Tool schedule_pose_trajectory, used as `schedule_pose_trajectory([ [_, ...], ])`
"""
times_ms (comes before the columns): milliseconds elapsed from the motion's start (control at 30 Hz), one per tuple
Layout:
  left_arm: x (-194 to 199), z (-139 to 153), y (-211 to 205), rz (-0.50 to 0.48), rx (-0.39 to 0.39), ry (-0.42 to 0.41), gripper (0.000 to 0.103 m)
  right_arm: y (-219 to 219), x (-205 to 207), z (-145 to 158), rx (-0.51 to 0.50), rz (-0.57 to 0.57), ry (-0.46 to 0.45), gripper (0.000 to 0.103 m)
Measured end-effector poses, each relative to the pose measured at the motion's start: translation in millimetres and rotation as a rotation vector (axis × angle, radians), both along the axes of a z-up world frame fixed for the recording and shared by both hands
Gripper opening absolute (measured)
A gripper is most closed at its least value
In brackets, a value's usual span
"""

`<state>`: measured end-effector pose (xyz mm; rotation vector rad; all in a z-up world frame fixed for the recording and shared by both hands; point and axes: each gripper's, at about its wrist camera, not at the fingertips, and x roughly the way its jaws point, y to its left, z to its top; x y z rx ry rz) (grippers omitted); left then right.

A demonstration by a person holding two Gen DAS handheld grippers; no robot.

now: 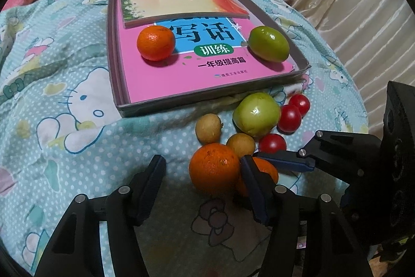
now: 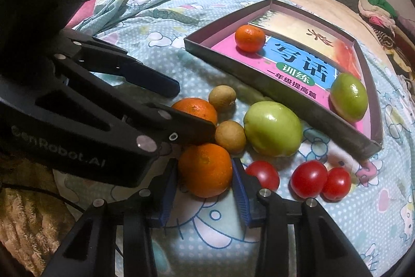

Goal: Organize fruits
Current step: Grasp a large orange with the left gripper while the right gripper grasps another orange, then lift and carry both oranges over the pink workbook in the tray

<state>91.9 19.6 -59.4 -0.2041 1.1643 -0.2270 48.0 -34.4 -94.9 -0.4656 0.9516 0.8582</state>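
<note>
The right gripper [image 2: 204, 164] is clamping the first orange [image 2: 205, 173] between both blue pads, down on the blanket [image 1: 77, 147]. The left gripper [image 1: 202, 164] is standing half open around the second orange [image 1: 214, 170] (one pad is touching the peel, the other is hanging clear). Just beyond, two brown longans [image 1: 208, 127], one green fruit [image 1: 256, 113] and three red tomatoes [image 1: 289, 118] are lying loose. Farther out, the shallow box [image 1: 207, 94] is holding the third orange [image 1: 155, 43] and a second green fruit [image 1: 268, 47], both sitting on two books [image 1: 160, 85]
</note>
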Motion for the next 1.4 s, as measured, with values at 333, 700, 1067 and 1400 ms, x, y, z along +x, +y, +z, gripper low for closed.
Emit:
schedule_pose_trajectory([
  [333,5.3,-4.9,1.8,-0.019,-0.099,0.025,0.041,-4.2,4.3,1.6,0.027,-0.005,0.026,0.040],
  [700,-6.4,6.7,12.5,0.011,-0.061,-0.011,0.040,-10.2,1.8,11.3,0.083,-0.004,0.028,0.039],
  [1067,-10.1,26.7,23.1,0.083,-0.034,-0.072,0.040,-18.2,2.9,28.7,0.177,-0.014,0.004,0.039],
  [1400,-12.5,39.5,22.7,0.133,-0.028,-0.121,0.040,-24.0,6.2,40.3,0.227,-0.037,-0.024,0.039],
])
